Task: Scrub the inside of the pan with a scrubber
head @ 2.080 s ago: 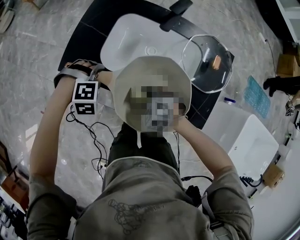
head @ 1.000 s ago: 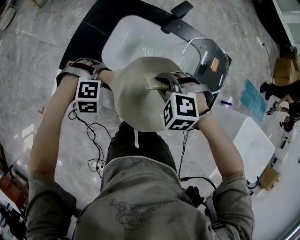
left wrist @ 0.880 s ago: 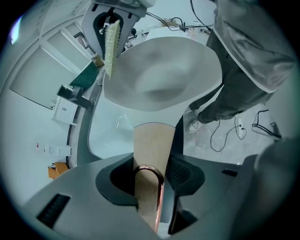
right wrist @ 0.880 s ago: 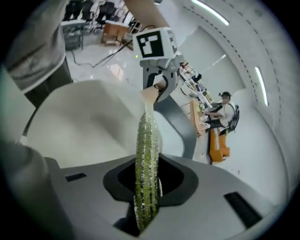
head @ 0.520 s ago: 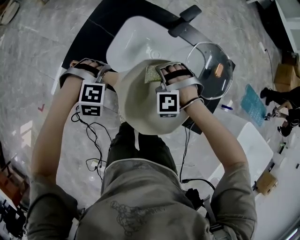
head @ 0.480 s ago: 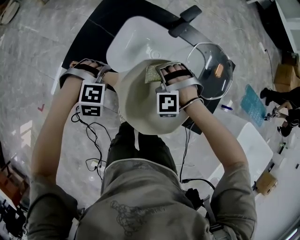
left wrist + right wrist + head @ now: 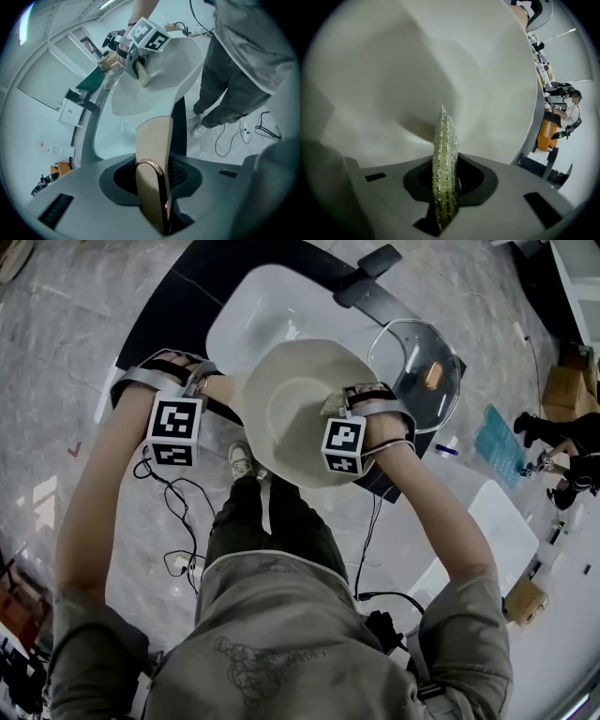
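Observation:
A cream pan (image 7: 291,399) is held up over the sink and tilted. Its tan handle (image 7: 153,154), with a copper ring, sits between the jaws of my left gripper (image 7: 157,190), which are closing on it. In the head view the left gripper (image 7: 208,388) is at the pan's left edge. My right gripper (image 7: 339,409) is shut on a green-yellow scrubber (image 7: 445,159), whose tip rests against the pan's inner surface (image 7: 417,70). In the left gripper view the scrubber (image 7: 141,75) lies inside the pan's bowl (image 7: 164,79).
Below the pan is a white sink basin (image 7: 248,306) set in a black counter (image 7: 169,306), with a black faucet (image 7: 366,273). A glass lid (image 7: 422,362) lies at the right. A white box (image 7: 487,531) and cables (image 7: 178,512) are on the floor.
The right gripper came in from the right with the scrubber and pressed it into the pan. In the last half second it slid right and nearer, and the pan shifted up and right.

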Motion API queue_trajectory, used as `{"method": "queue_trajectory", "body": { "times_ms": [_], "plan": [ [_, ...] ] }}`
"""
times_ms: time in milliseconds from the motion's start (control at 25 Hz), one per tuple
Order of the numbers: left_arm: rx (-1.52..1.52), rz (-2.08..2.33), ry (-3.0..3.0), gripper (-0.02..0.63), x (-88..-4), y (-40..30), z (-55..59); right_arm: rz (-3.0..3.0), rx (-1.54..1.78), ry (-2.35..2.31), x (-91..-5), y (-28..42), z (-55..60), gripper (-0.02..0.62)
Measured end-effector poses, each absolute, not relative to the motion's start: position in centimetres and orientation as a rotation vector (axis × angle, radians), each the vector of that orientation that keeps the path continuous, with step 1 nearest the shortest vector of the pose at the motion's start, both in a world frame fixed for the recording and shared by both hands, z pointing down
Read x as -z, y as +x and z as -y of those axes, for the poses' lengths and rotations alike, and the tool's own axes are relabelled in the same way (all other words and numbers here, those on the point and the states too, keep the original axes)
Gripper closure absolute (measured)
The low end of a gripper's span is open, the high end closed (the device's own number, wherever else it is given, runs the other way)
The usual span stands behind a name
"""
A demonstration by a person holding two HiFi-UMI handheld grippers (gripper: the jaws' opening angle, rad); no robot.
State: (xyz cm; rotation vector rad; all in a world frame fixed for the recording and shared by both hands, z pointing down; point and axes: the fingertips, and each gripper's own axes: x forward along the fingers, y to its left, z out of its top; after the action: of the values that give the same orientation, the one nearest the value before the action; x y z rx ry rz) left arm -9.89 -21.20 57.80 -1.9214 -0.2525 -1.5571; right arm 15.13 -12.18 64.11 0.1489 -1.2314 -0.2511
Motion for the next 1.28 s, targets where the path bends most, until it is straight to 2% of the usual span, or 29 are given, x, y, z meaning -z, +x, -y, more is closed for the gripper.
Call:
{"method": "queue_trajectory", "body": {
  "times_ms": [520,1280],
  "plan": [
    [1.576,0.271,-1.928,0.485,-57.9,-10.3,20.5,1.360,-0.153,0.014,-62.0,13.0,2.5,0.522],
    [1.583,0.210,-2.015,0.494,-59.4,-12.9,18.1,1.947,-0.788,0.017,-57.2,-1.6,-1.3,0.522]
  ]
}}
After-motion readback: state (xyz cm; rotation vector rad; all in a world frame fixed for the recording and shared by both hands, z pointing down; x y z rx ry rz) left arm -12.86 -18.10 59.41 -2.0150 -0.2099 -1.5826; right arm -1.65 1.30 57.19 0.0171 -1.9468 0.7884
